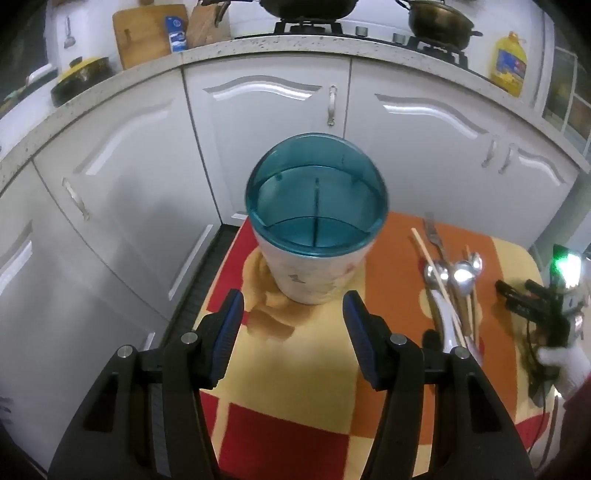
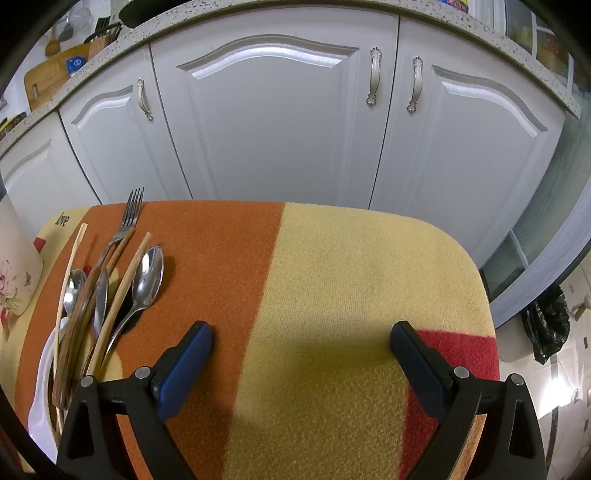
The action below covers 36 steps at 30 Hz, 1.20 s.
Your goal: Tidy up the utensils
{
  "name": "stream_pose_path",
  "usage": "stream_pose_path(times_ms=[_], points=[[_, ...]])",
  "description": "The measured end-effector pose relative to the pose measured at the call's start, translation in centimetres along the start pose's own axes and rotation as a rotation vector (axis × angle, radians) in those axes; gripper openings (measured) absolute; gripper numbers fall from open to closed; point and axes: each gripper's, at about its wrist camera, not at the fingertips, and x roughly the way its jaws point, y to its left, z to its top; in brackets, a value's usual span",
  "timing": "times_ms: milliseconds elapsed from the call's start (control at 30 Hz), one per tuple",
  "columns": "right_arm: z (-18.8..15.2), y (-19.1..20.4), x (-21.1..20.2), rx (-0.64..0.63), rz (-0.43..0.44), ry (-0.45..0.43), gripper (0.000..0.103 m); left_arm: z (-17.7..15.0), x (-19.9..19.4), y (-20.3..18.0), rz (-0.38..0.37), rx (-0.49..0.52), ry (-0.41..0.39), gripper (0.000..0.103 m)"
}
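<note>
A white floral utensil holder (image 1: pixel 314 258) with a teal divided insert stands empty on a blanket-covered table (image 1: pixel 295 424). My left gripper (image 1: pixel 293 306) is open and empty just in front of the holder. A pile of utensils lies to the holder's right: spoons (image 1: pixel 463 275), a fork (image 1: pixel 432 230), chopsticks (image 1: pixel 434 266) and a white ladle (image 1: pixel 448 325). In the right wrist view the pile lies at the left: spoon (image 2: pixel 147 277), fork (image 2: pixel 129 218), chopsticks (image 2: pixel 122 295). My right gripper (image 2: pixel 301 332) is open and empty over the blanket, right of the pile. The holder's edge (image 2: pixel 14 273) shows at far left.
White cabinet doors (image 2: pixel 273 122) stand just beyond the table's far edge. A counter above holds pots, a cutting board (image 1: pixel 147 33) and an oil bottle (image 1: pixel 509 62). A black bin bag (image 2: pixel 546 325) sits on the floor at right.
</note>
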Motion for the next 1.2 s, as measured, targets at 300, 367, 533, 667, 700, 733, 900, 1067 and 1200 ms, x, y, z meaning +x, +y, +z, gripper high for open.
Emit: stream_pose_path(times_ms=[300, 367, 533, 667, 700, 733, 900, 1067, 1200], points=[[-2.2, 2.5, -6.6, -0.008, 0.020, -0.017, 0.093, -0.4, -1.8, -1.5, -0.045, 0.020, -0.028, 0.055], [-2.6, 3.7, -9.3, 0.021, 0.060, -0.049, 0.093, -0.5, -2.1, -2.1, -0.058, 0.023, -0.033, 0.055], [-2.7, 6.9, -15.1, 0.013, 0.075, -0.124, 0.093, 0.0, -3.6, -2.8, -0.061, 0.013, -0.065, 0.055], [-2.3, 8.4, -18.5, -0.011, 0.069, -0.184, 0.094, 0.3, -5.0, -3.5, -0.068, 0.023, -0.101, 0.056], [-2.2, 8.9, -19.6, -0.009, 0.078, -0.202, 0.094, 0.3, -5.1, -3.7, -0.069, 0.025, -0.105, 0.055], [-2.2, 8.9, -20.2, -0.007, 0.082, -0.211, 0.094, 0.4, -5.5, -3.9, -0.075, 0.028, -0.111, 0.055], [-2.0, 10.1, -23.1, 0.001, 0.078, -0.256, 0.094, 0.6, -7.0, -4.3, -0.089, 0.041, -0.141, 0.055], [-2.0, 11.0, -25.3, 0.006, 0.067, -0.286, 0.094, 0.7, -8.5, -4.3, -0.098, 0.041, -0.172, 0.055], [-1.9, 11.2, -26.2, 0.001, 0.069, -0.299, 0.094, 0.7, -9.2, -4.4, -0.099, 0.039, -0.188, 0.055]])
